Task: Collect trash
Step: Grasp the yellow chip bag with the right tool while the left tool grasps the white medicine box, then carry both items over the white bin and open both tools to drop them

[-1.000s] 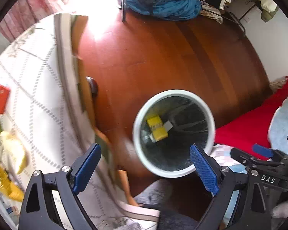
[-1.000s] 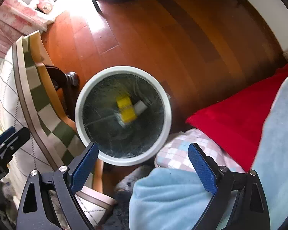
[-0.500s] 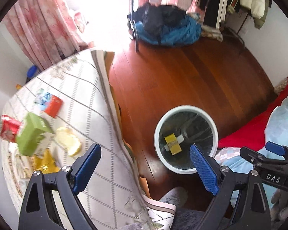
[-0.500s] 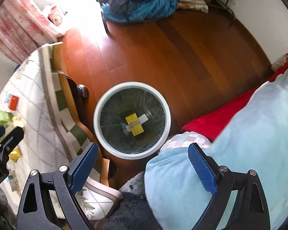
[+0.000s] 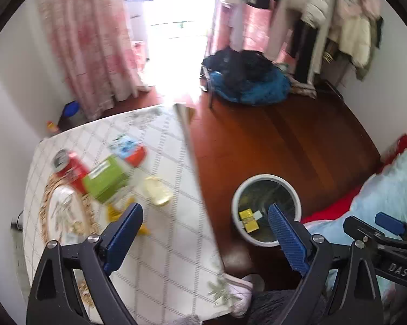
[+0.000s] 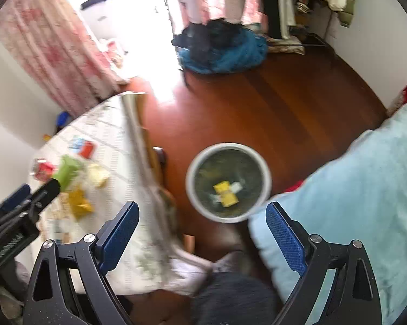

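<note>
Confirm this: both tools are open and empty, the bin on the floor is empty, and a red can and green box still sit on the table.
Not quite. The bin is not empty: the right wrist view shows yellow trash at its bottom. The rest stands: left tool and right tool are open and empty, and the can and green box sit on the table.

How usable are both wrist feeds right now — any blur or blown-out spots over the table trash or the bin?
Left wrist view: the green box and red can are motion-smeared; the doorway is blown out white. Right wrist view: blur is heavier, table items are mere colour blobs; the bin rim stays readable despite fisheye bending.
</note>
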{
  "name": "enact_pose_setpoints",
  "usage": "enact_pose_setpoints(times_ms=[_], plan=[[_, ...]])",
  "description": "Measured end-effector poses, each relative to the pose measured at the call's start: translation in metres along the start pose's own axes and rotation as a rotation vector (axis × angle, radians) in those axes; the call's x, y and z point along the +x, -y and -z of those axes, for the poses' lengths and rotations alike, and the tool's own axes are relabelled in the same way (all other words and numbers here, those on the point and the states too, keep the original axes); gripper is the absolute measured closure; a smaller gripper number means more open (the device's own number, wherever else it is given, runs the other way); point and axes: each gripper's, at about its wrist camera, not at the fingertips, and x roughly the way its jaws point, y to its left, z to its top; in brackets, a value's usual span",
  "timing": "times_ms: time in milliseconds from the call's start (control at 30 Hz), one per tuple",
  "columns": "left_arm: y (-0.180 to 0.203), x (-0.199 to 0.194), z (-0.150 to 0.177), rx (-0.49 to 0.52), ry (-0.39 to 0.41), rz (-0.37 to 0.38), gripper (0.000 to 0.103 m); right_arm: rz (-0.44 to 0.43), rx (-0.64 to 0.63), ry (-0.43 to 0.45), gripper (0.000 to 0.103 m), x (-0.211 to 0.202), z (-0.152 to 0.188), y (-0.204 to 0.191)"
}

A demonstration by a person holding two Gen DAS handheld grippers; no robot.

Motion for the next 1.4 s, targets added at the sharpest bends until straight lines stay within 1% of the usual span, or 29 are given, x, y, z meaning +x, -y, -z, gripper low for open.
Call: enact_pose_setpoints(times_ms=[67,133,233,367,433,533,567,600,667,700,733,767,800,833,867,933,1033,1100,1167,1200,1233,1267,1300,1333,1367,1400], plan=[[-0.025,-0.01,0.009,-0.035,0.011,-0.031,0.009,-0.051,-0.022,-0.001,0.007,-0.002,0.009,-0.027],[-0.058,-0.016,0.023,-0.081,0.015,-0.08,0.009,-0.1,-0.064,-0.021,0.007,0.005,0.019,-0.061],[-0.111,-0.012,0.045,-0.157,-0.015,-0.15,0.009,-0.153,-0.119,-0.082,0.007,0.035,0.032,-0.111],[-0.187,0.023,0.074,-0.251,-0.113,-0.232,0.009,-0.196,-0.169,-0.179,0.007,0.088,0.046,-0.174],[-0.212,0.043,0.087,-0.26,-0.164,-0.268,0.009,-0.203,-0.192,-0.225,0.007,0.12,0.054,-0.205],[-0.245,0.08,0.107,-0.27,-0.255,-0.267,0.009,-0.206,-0.225,-0.276,0.007,0.157,0.059,-0.243],[-0.255,0.098,0.114,-0.277,-0.296,-0.238,0.01,-0.203,-0.24,-0.289,0.007,0.169,0.06,-0.255],[-0.262,0.108,0.119,-0.28,-0.318,-0.222,0.01,-0.202,-0.255,-0.294,0.007,0.177,0.061,-0.266],[-0.27,0.123,0.124,-0.276,-0.342,-0.208,0.02,-0.158,-0.292,-0.298,0.007,0.199,0.062,-0.287],[-0.275,0.133,0.126,-0.277,-0.354,-0.194,0.027,-0.137,-0.304,-0.303,0.007,0.208,0.061,-0.293],[-0.278,0.137,0.127,-0.285,-0.358,-0.187,0.048,-0.128,-0.308,-0.315,0.008,0.217,0.061,-0.299],[-0.281,0.141,0.129,-0.297,-0.362,-0.179,0.062,-0.132,-0.307,-0.332,0.013,0.227,0.062,-0.304],[-0.284,0.137,0.13,-0.312,-0.327,-0.174,0.069,-0.123,-0.307,-0.342,0.032,0.233,0.063,-0.306],[-0.285,0.136,0.13,-0.311,-0.32,-0.169,0.072,-0.116,-0.307,-0.348,0.034,0.239,0.066,-0.308],[-0.286,0.135,0.13,-0.31,-0.322,-0.169,0.072,-0.122,-0.306,-0.338,0.036,0.239,0.067,-0.308],[-0.287,0.131,0.133,-0.307,-0.308,-0.193,0.072,-0.139,-0.31,-0.322,0.048,0.234,0.069,-0.309],[-0.287,0.114,0.137,-0.306,-0.286,-0.219,0.073,-0.168,-0.322,-0.295,0.05,0.219,0.073,-0.304],[-0.278,0.09,0.133,-0.299,-0.239,-0.229,0.073,-0.206,-0.302,-0.272,0.05,0.201,0.07,-0.292],[-0.264,0.065,0.127,-0.29,-0.192,-0.22,0.073,-0.251,-0.27,-0.235,0.05,0.176,0.063,-0.268],[-0.25,0.049,0.121,-0.278,-0.16,-0.196,0.073,-0.269,-0.252,-0.218,0.05,0.164,0.059,-0.255],[-0.237,0.039,0.114,-0.269,-0.138,-0.179,0.073,-0.281,-0.224,-0.19,0.05,0.147,0.052,-0.23],[-0.221,0.03,0.105,-0.257,-0.115,-0.14,0.073,-0.279,-0.205,-0.169,0.05,0.136,0.045,-0.211],[-0.208,0.03,0.094,-0.252,-0.107,-0.109,0.073,-0.273,-0.182,-0.151,0.05,0.127,0.038,-0.192],[-0.192,0.029,0.082,-0.249,-0.097,-0.062,0.073,-0.261,-0.146,-0.136,0.05,0.116,0.031,-0.161],[-0.174,0.032,0.071,-0.245,-0.092,-0.002,0.072,-0.244,-0.129,-0.127,0.05,0.11,0.026,-0.141],[-0.148,0.039,0.054,-0.231,-0.094,0.071,0.072,-0.215,-0.103,-0.116,0.05,0.104,0.02,-0.11]])
